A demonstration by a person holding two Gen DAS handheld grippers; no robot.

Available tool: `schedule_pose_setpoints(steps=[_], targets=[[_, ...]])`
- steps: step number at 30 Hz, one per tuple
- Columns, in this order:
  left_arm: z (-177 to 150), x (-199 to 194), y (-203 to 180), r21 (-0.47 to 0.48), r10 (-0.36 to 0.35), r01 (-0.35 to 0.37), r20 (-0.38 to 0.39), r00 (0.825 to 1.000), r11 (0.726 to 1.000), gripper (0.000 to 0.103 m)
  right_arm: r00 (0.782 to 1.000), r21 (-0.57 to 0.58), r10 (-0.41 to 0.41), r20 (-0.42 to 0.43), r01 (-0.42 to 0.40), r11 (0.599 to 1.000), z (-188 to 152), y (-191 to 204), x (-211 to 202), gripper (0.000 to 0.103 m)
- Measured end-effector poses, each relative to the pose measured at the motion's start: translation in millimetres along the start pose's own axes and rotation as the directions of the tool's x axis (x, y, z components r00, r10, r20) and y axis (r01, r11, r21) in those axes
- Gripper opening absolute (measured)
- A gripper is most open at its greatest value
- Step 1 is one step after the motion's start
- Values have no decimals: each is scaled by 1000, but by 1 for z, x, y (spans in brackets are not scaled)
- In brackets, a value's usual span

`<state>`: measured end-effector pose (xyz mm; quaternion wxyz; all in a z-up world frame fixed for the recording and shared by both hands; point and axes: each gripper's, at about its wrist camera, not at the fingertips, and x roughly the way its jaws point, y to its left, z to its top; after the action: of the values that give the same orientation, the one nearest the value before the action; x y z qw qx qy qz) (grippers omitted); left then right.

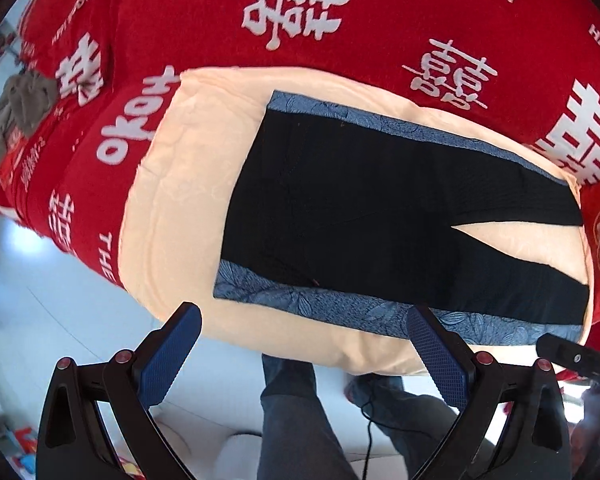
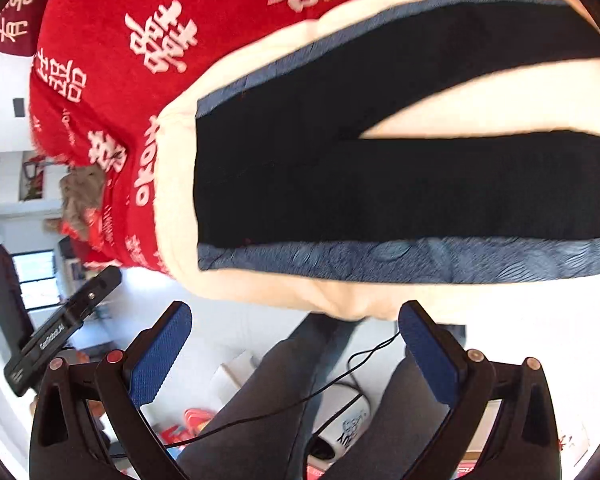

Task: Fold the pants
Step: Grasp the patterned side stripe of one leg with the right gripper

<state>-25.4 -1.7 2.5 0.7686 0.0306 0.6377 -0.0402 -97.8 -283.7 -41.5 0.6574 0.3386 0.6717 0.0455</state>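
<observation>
Left gripper (image 1: 304,336): one unit, two blue-padded fingers (image 1: 168,354), jaws spread wide, nothing between them. It hangs off the near edge of the bed, above the person's legs (image 1: 296,412); its right-hand finger overlaps the near blue band of the pants in view, contact not determinable.

Right gripper (image 2: 296,334): one unit, two blue-padded fingers (image 2: 430,354), jaws likewise wide apart and empty. It also sits off the near edge, clear of the fabric.

Pants (image 1: 364,212): one pair, black, with two blue patterned side bands (image 1: 340,308), one per outer seam. They lie flat on one cream quilt (image 1: 180,200), waistband toward the left, two legs running right and diverging in a narrow V that exposes cream fabric.

Quilt margins: a broad bare strip left of the waistband, a narrower strip along the near edge.

Under the quilt lies one red blanket (image 1: 340,12) with white characters. One grey garment (image 1: 16,112) lies at its far left, well apart from the pants.
</observation>
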Motion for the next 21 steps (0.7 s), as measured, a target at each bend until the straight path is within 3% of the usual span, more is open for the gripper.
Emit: schedule_pose_setpoints(steps=[3,9,12,13,17,21], targets=[[-11,19,14,-67,-48,46,-22,999,997,103,994,52,93,-52,-90,995,-5,-3,25,103],[-16,96,41,-91,-84,78,-67,994,993,103,977,120,195,-91,-184,976,-9,-6,105,103],[-20,130,56,-95,-125,119,-62,990,988,89,955,155,279,-103,-262,953,-14,-8,154,103],[-21,141,61,-100,-138,131,-70,988,986,89,949,158,297,-108,-279,947,-16,-8,168,103],[-30,174,78,-132,-228,217,-81,970,967,89,940,185,336,-63,-320,929,-24,-12,212,103],[-35,193,86,-150,-301,285,-94,949,947,89,932,270,363,20,-354,895,-36,-33,229,101]])
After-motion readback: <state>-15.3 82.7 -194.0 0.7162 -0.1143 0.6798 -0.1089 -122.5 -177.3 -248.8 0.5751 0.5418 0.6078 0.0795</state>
